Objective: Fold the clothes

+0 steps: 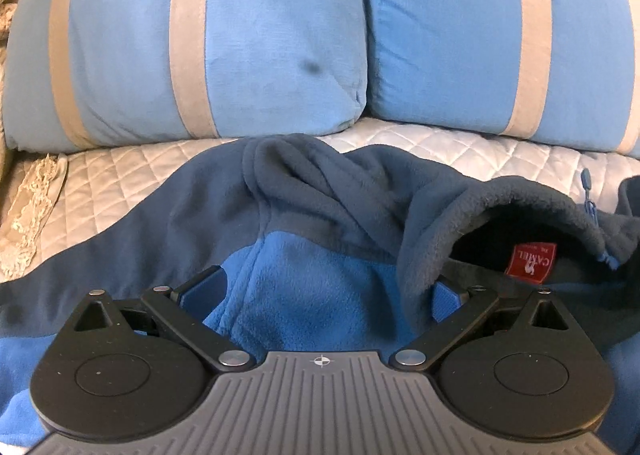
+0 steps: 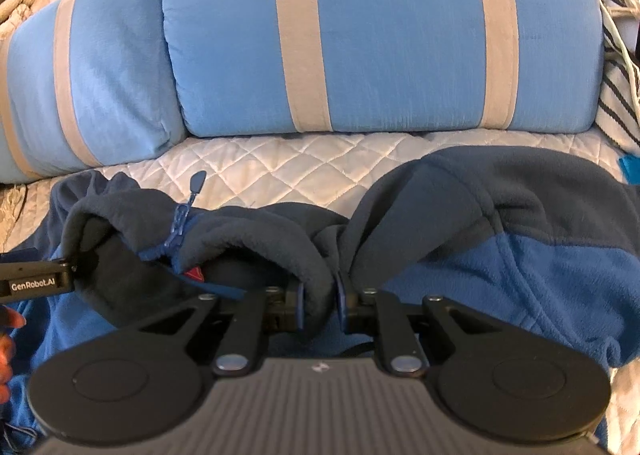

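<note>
Two pillows wall off 12 o'clock, quilted bed showing between. Right hand-held gripper clenched on fleece jacket collar; left hand-held gripper released. Only left view shows red label.

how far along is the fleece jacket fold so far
Early stage. Done: the fleece jacket lies on the quilted cover in front of the pillows, though bunched. In hand: the right gripper is shut on the dark collar; the left gripper is open over the blue chest. Left: no fold visible, sleeves and body remain to flatten and fold.
</note>
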The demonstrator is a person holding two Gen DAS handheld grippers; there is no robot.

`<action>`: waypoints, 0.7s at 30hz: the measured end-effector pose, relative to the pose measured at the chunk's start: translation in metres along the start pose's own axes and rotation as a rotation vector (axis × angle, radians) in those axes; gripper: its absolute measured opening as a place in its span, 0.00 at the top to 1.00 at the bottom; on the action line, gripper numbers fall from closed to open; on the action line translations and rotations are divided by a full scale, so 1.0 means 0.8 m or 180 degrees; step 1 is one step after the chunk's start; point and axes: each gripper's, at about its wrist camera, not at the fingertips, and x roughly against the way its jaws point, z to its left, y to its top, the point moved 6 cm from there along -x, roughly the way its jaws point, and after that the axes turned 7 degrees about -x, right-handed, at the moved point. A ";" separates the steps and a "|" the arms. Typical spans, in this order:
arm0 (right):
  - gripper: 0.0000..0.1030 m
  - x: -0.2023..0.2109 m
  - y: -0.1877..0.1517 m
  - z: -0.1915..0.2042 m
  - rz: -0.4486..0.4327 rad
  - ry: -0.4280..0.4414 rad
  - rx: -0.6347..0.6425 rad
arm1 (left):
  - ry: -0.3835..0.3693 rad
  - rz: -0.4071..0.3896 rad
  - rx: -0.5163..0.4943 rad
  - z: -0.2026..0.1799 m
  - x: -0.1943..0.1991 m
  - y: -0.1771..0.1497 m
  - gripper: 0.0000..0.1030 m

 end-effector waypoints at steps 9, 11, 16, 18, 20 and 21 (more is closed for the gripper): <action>0.84 0.001 0.000 0.004 -0.0042 -0.0037 0.0071 | -0.0076 -0.0235 0.0076 0.000 0.012 0.011 0.01; 0.84 0.000 0.000 0.004 -0.0041 -0.0037 0.0076 | -0.0095 -0.0299 0.0099 0.000 0.014 0.015 0.01; 0.84 0.000 0.000 0.004 -0.0032 -0.0035 0.0078 | -0.0132 -0.0419 0.0063 -0.003 0.018 0.021 0.12; 0.84 0.000 0.000 0.004 -0.0025 -0.0028 0.0063 | -0.0186 -0.0429 0.0096 -0.005 0.020 0.022 0.13; 0.84 0.000 0.000 0.004 -0.0023 -0.0028 0.0051 | -0.0237 -0.0455 0.0124 -0.004 0.021 0.023 0.14; 0.84 0.001 0.000 0.004 -0.0021 -0.0027 0.0048 | -0.0251 -0.0465 0.0138 -0.003 0.022 0.023 0.15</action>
